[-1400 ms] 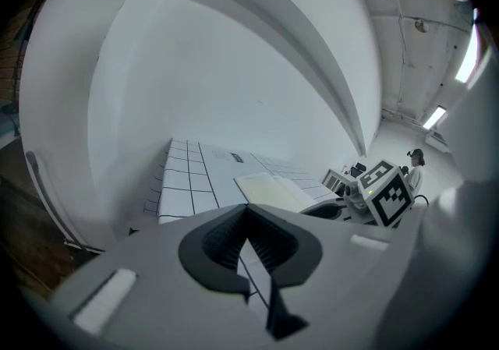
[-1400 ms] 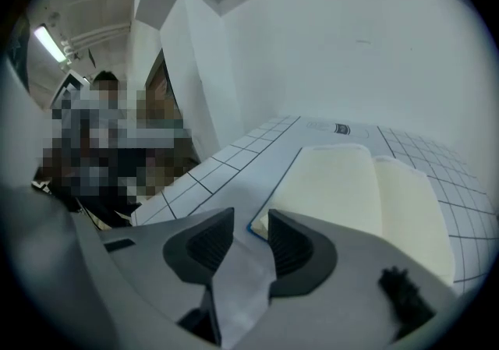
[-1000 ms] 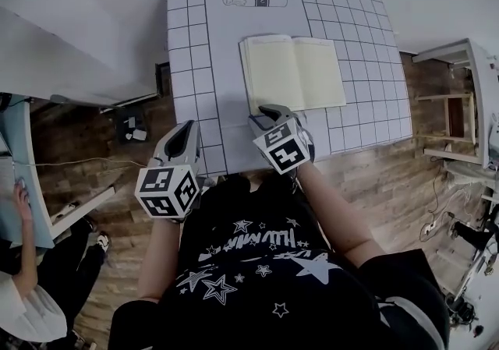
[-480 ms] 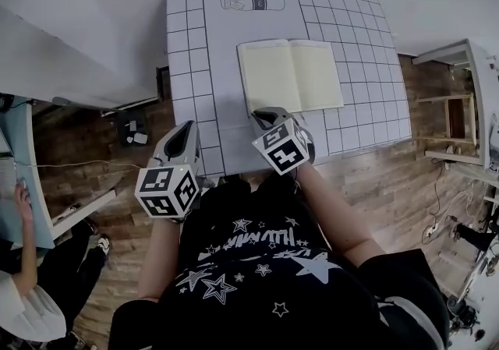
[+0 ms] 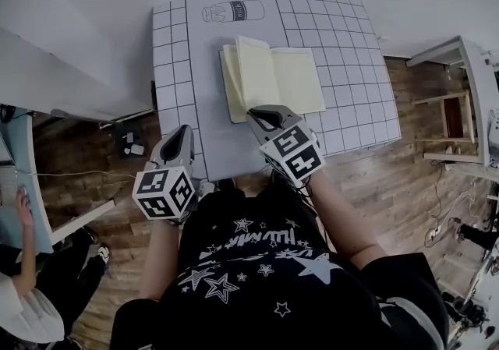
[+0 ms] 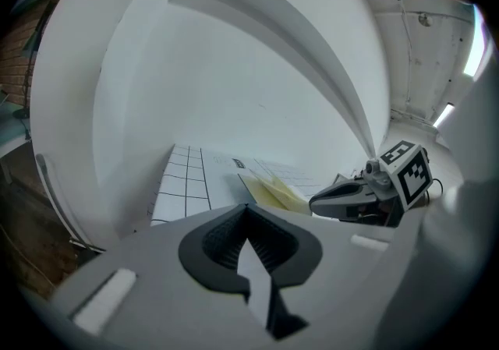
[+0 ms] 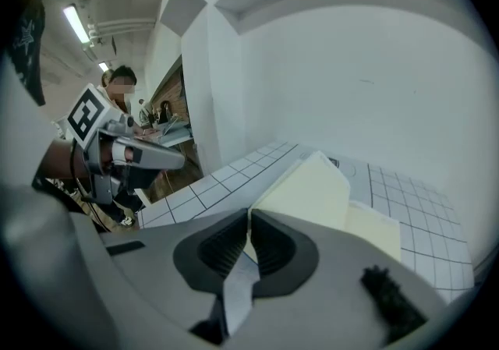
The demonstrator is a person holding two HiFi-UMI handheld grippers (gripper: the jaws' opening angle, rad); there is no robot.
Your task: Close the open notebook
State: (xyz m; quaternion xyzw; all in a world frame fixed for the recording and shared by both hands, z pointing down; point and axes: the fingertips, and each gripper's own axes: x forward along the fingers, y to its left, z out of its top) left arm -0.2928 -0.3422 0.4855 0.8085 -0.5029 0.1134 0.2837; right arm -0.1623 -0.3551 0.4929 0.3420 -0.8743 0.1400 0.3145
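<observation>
The notebook (image 5: pixel 296 79) lies open on the white gridded table (image 5: pixel 178 52), cream pages up. A sheaf of its left-hand pages (image 5: pixel 251 69) stands raised off the cover, tilted toward the spine. My right gripper (image 5: pixel 261 114) is shut on the near edge of those pages; in the right gripper view the cream pages (image 7: pixel 310 183) rise straight out of the closed jaws (image 7: pixel 249 220). My left gripper (image 5: pixel 181 136) hovers by the table's near left edge, shut and empty (image 6: pixel 248 212), apart from the notebook (image 6: pixel 271 189).
A milk-carton drawing (image 5: pixel 232 10) is printed on the table's far part. A white desk (image 5: pixel 54 76) stands to the left and a white shelf unit (image 5: pixel 468 91) to the right, over wooden floor. A person (image 5: pixel 23 294) sits at lower left.
My right gripper shut on the near edge of the left pages and rose, lifting them off the flat notebook. My left gripper edged slightly forward.
</observation>
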